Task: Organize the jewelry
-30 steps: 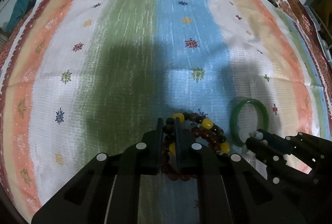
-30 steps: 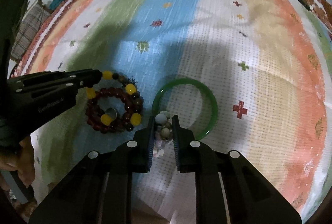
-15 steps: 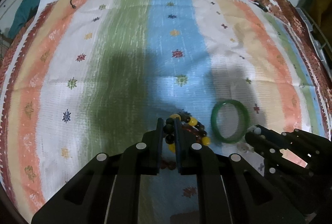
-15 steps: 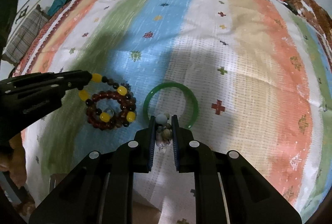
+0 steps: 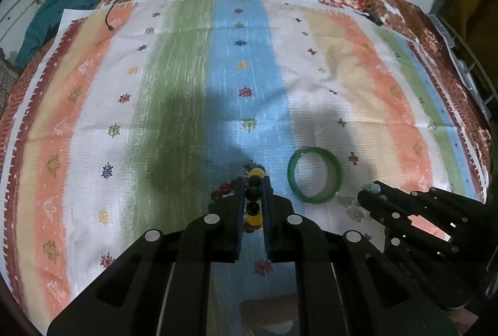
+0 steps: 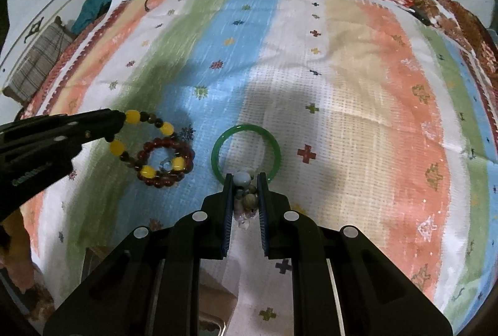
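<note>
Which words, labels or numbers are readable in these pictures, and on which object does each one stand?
Small pale lettering on the side of the left gripper, seen in the right wrist view: too blurred to read.
No other text is visible; the striped cloth carries only woven motifs.

Faint embossed lettering on the left gripper (image 6: pixel 119 125) is too blurred to read.

Dim indoor light; soft dark shadows pool mid-frame on the striped cloth (image 5: pixel 193 93); fisheye bending and black vignette crowd the corners.
</note>
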A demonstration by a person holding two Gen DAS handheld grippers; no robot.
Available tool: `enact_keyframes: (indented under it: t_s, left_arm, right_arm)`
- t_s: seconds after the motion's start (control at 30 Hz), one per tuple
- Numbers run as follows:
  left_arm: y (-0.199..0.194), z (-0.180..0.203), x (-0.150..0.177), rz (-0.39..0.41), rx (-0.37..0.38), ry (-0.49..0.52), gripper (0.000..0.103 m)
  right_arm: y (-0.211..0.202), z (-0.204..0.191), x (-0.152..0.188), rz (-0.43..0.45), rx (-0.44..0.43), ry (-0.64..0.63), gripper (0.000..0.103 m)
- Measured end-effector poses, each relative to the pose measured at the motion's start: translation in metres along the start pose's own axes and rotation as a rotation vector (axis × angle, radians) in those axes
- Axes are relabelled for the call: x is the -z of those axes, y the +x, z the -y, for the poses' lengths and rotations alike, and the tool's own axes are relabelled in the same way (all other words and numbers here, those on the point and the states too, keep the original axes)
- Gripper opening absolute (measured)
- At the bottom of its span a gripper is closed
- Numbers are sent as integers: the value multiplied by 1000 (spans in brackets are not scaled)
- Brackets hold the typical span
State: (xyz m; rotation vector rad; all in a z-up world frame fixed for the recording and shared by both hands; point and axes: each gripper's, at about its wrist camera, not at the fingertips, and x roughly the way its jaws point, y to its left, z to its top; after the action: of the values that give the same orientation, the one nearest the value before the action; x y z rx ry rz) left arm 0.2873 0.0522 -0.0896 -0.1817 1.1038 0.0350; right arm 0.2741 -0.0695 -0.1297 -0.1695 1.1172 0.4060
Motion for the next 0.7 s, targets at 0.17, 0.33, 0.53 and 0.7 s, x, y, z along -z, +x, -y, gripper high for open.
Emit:
enact_keyframes:
  t_s: [0.17,0.33,0.53,0.7]
  left_arm:
    - [-15,-2,4,21,-1,3,10]
    - [-32,-7,12,44,15,-15,10]
    - [-50,2,18,63,40,6,10]
    - [-60,8,25,70,47,24,10]
  right_arm:
    - [-15,-1,4,22,-1,-3,16]
    - [-29,-2,6,50,-2,5,16]
    - [-44,-6,14,76,11,-13,16]
    - [-55,-11,22,98,38,-39,16]
